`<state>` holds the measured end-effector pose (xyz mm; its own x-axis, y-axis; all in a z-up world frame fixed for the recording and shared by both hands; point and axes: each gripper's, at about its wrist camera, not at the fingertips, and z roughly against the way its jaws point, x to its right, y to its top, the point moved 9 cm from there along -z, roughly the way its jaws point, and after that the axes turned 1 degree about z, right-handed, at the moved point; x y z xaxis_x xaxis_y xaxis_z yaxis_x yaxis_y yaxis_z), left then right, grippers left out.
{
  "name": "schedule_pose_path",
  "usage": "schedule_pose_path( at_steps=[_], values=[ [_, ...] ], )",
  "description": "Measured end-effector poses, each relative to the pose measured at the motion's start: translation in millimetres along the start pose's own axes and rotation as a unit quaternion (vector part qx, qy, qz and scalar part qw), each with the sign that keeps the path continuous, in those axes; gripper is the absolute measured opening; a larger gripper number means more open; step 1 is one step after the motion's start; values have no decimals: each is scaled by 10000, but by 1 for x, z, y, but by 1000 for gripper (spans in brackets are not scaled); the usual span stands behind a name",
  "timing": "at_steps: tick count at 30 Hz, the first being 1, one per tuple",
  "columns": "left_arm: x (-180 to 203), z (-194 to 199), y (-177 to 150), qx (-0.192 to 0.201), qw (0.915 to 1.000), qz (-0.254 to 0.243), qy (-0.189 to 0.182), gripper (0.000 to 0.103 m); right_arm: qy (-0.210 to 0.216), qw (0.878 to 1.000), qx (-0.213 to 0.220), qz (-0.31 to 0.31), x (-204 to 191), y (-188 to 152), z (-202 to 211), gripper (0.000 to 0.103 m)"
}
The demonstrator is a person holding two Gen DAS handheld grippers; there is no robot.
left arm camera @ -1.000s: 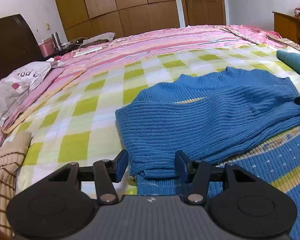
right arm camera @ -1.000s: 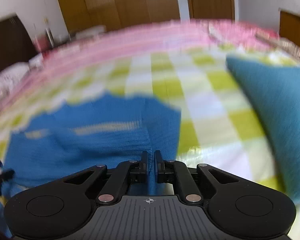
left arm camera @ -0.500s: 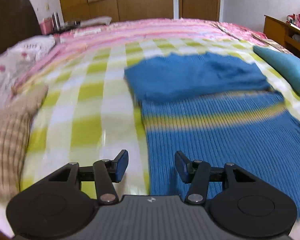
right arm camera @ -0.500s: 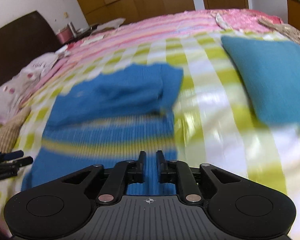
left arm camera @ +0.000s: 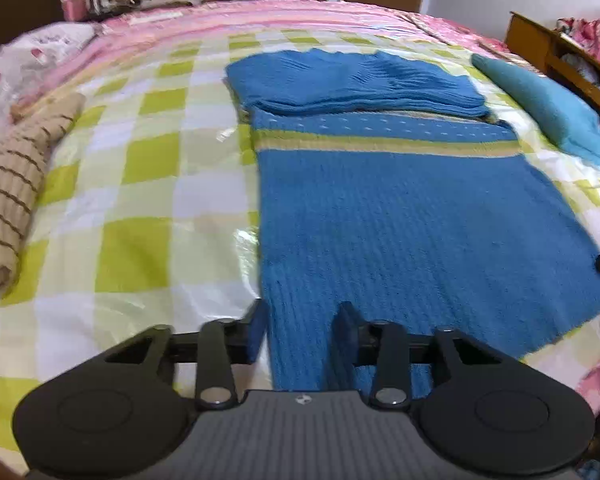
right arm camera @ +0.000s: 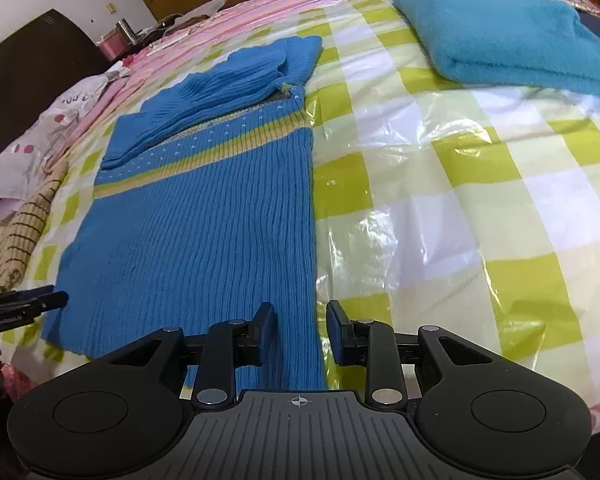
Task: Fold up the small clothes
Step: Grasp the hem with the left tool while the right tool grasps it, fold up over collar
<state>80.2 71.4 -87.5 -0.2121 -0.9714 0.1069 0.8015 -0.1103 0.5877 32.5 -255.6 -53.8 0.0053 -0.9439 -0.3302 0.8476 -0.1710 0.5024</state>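
A blue knit sweater [left arm camera: 412,216] with a yellow-green band lies flat on the checked bedspread, its sleeves and top folded across its far end. It also shows in the right wrist view [right arm camera: 204,216]. My left gripper [left arm camera: 302,326] is open, its jaws on either side of the sweater's near left bottom corner. My right gripper [right arm camera: 300,330] is open, its jaws on either side of the sweater's near right bottom edge. The left gripper's tip shows at the left edge of the right wrist view [right arm camera: 24,304].
A folded teal garment [right arm camera: 512,28] lies to the far right. A beige striped garment [left arm camera: 8,200] lies at the left. Shiny clear plastic [right arm camera: 440,160] covers the checked spread. A wooden cabinet [left arm camera: 560,56] stands at the right.
Both grippers pulled back from the sweater's folded far end to its near bottom edge. The right gripper let go of the sleeve and opened. The left stayed open.
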Motion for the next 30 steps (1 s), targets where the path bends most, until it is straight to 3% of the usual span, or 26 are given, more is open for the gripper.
schedule_pose_path(
  at_steps=[4, 8, 18, 21, 22, 25, 30],
  values=[
    [3, 0, -2, -39, 9999, 38, -145, 35, 251, 9995, -31, -162, 2, -2, -3, 31],
    [3, 3, -4, -132, 9994, 114, -302, 25, 696, 9971, -82, -303, -4, -3, -1, 31],
    [2, -3, -2, -170, 9989, 148, -401, 26, 1026, 9936, -99, -470, -10, 3, -14, 31],
    [3, -2, -1, -138, 9989, 162, -422, 20, 1180, 9912, -123, -584, -15, 2, -19, 20],
    [3, -2, 0, -132, 9985, 207, -490, 15, 1246, 9900, -137, -652, -17, 2, -20, 14],
    [1, 1, 4, -128, 9955, 526, -780, 14, 1504, 9840, -42, -958, -21, 7, -18, 11],
    [-3, 12, 49, 384, 9819, 1176, -1436, 14, 2229, 9605, 625, -1542, -32, 50, 1, 10]
  ],
)
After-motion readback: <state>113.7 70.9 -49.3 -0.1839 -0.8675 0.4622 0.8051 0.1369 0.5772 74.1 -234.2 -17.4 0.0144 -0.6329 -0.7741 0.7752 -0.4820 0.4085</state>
